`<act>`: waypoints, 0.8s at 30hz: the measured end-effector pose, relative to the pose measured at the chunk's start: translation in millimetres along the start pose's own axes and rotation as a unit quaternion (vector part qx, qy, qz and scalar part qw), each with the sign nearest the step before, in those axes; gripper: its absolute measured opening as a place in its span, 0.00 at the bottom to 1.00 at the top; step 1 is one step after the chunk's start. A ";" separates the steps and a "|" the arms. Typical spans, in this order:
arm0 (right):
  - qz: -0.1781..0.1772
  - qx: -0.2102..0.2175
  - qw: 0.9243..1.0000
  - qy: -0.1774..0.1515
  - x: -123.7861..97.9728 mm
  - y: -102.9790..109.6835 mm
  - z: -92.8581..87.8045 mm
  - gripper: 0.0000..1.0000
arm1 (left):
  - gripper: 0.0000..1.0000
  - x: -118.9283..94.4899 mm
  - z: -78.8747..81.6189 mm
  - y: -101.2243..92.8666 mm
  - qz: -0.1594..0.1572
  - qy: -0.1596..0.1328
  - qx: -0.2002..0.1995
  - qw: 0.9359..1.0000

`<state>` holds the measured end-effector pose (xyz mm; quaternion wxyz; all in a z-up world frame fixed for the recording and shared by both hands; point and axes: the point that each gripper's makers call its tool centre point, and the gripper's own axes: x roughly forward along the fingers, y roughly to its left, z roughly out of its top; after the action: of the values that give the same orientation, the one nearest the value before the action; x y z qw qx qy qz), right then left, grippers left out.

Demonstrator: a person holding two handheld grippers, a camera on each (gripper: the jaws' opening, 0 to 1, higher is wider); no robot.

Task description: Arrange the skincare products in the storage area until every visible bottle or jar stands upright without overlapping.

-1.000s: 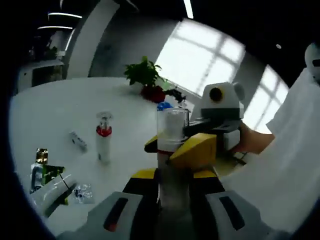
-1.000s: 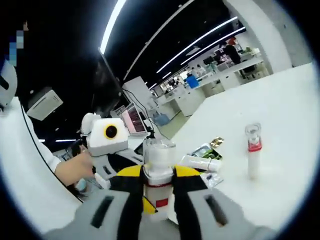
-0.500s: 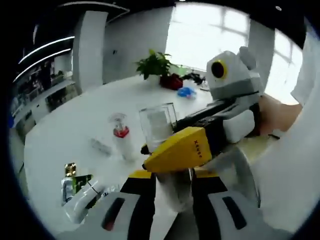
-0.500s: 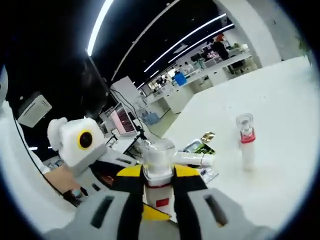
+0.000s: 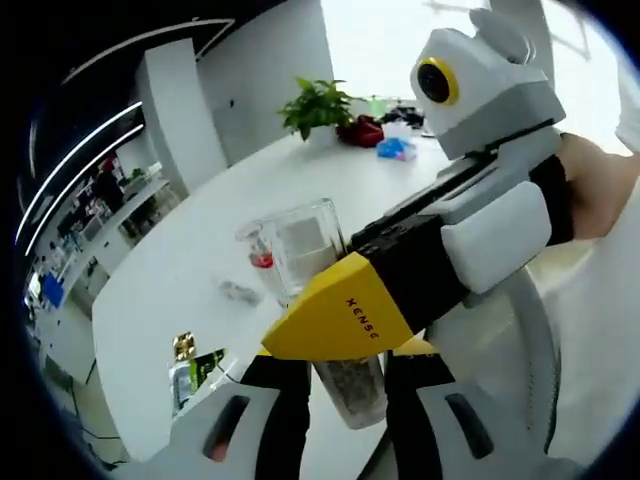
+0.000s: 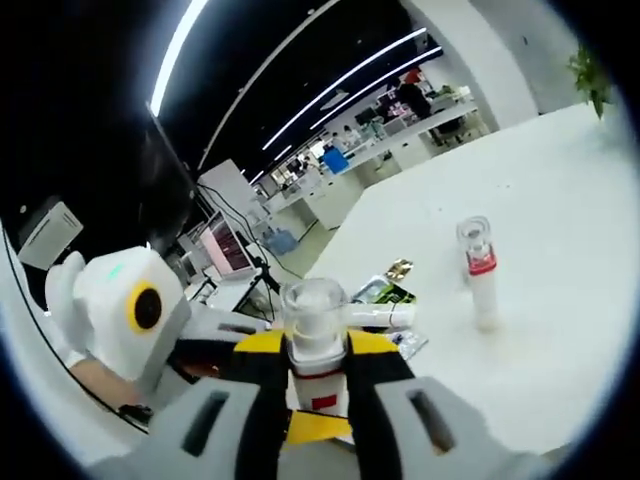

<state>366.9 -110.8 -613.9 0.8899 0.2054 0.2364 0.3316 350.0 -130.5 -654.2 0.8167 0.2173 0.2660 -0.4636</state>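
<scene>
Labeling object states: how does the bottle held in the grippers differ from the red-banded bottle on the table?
The held bottle is off the table, gripped by both the right gripper and the left gripper; the red-banded bottle stands free on the white table. The held one looks wider, the standing one slimmer. Both have clear caps and a red band.

Open-plan office, desk rows [image 6: 400,125], monitor [image 6: 228,250], ceiling strip lights [image 6: 330,85]
</scene>
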 end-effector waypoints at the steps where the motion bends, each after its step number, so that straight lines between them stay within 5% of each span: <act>1: -0.002 -0.004 1.000 0.003 -0.2 0.0 -0.7 0.21 | 0.24 0.5 -0.3 -0.6 -0.002 0.000 -0.001 1.000; 18: 0.006 -0.014 1.000 0.013 -1.5 1.1 -6.0 0.21 | 0.21 1.3 -2.7 -1.3 -0.019 -0.010 -0.031 0.999; 24: 0.035 -0.037 0.999 0.013 -0.3 4.7 -4.2 0.21 | 0.20 0.4 -0.6 -3.2 -0.050 -0.027 -0.061 0.997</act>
<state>362.1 -106.9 -614.8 0.8819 0.1759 0.2277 0.3735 347.2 -131.9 -655.3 0.8112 0.1408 0.2826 -0.4921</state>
